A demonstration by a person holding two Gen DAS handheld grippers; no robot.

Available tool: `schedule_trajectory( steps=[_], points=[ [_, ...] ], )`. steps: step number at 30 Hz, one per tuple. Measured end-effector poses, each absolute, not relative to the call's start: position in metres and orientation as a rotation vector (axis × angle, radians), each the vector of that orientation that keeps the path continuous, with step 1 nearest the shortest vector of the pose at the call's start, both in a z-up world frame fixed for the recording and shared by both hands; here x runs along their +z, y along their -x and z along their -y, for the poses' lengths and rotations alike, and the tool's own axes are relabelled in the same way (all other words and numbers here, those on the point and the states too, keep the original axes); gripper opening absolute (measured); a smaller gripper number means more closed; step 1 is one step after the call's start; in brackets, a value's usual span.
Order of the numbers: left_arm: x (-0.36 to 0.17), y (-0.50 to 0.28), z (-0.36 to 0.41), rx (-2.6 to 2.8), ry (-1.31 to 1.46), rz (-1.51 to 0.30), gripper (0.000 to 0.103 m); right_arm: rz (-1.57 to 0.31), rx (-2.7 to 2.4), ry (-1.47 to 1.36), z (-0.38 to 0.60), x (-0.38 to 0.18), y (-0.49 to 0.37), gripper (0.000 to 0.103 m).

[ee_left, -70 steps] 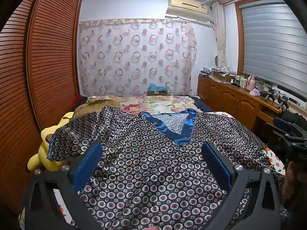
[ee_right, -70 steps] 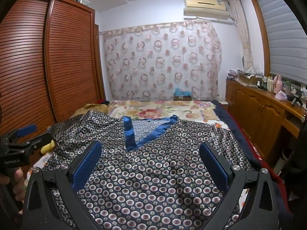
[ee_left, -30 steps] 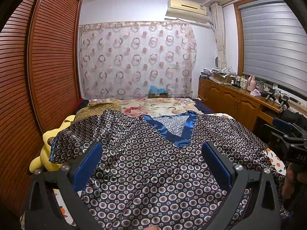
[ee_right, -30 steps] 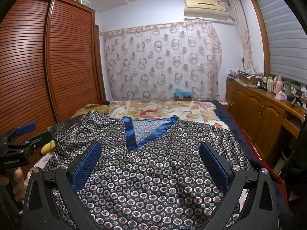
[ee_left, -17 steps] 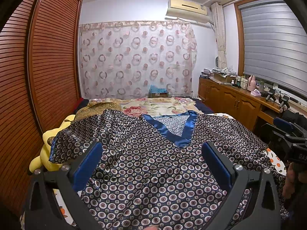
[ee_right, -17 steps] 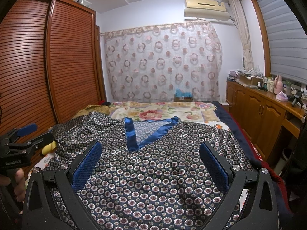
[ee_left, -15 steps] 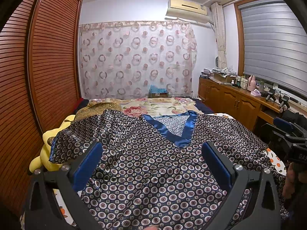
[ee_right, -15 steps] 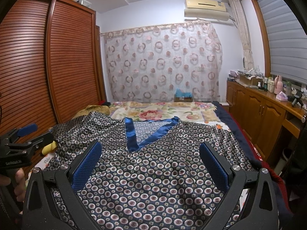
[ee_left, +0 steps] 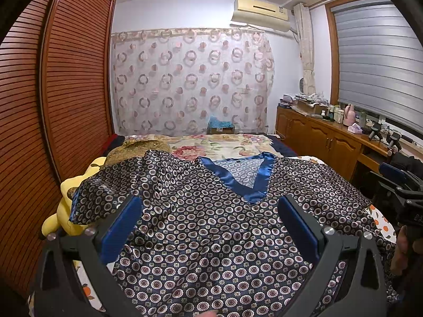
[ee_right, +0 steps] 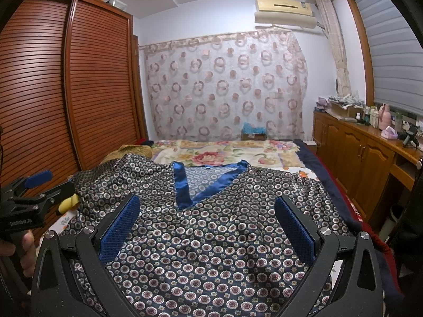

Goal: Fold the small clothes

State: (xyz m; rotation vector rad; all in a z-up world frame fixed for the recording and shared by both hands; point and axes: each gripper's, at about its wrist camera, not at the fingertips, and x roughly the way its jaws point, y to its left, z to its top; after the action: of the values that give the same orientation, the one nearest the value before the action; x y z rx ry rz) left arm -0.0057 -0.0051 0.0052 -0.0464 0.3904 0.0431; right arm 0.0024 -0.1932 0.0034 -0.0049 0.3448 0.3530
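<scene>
A dark satin top (ee_left: 211,227) with a ring pattern and a blue V-neck collar (ee_left: 253,182) lies spread flat on the bed, neck away from me. It also shows in the right wrist view (ee_right: 211,237). My left gripper (ee_left: 208,227) is open and empty above the garment's lower part. My right gripper (ee_right: 206,224) is open and empty above the same area. The left gripper shows at the left edge of the right wrist view (ee_right: 34,192); the right gripper shows at the right edge of the left wrist view (ee_left: 401,185).
A floral bedspread (ee_left: 224,145) covers the bed beyond the top. A yellow plush toy (ee_left: 66,203) lies by the garment's left sleeve. A slatted wooden wardrobe (ee_left: 53,105) stands on the left. A wooden cabinet (ee_right: 364,158) with bottles runs along the right wall.
Both grippers stay open and almost still. The garment has not moved.
</scene>
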Motion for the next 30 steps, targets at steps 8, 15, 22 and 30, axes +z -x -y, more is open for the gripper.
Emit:
schedule_trajectory(
  steps=[8, 15, 22, 30],
  points=[
    [-0.007, -0.002, -0.006, 0.065, 0.058, -0.417, 0.103, -0.370, 0.380, -0.008, 0.190, -0.008, -0.014, 0.103],
    [-0.019, -0.014, -0.026, 0.096, 0.063, -0.455, 0.103, -0.391, 0.414, 0.018, 0.177, -0.019, -0.027, 0.103],
    [-0.022, -0.020, -0.061, 0.109, 0.071, -0.480, 0.103, -0.419, 0.475, 0.038, 0.158, -0.029, -0.044, 0.103],
    [-0.023, -0.036, -0.111, 0.126, 0.073, -0.524, 0.103, -0.480, 0.561, 0.078, 0.131, -0.043, -0.071, 0.103]
  ],
)
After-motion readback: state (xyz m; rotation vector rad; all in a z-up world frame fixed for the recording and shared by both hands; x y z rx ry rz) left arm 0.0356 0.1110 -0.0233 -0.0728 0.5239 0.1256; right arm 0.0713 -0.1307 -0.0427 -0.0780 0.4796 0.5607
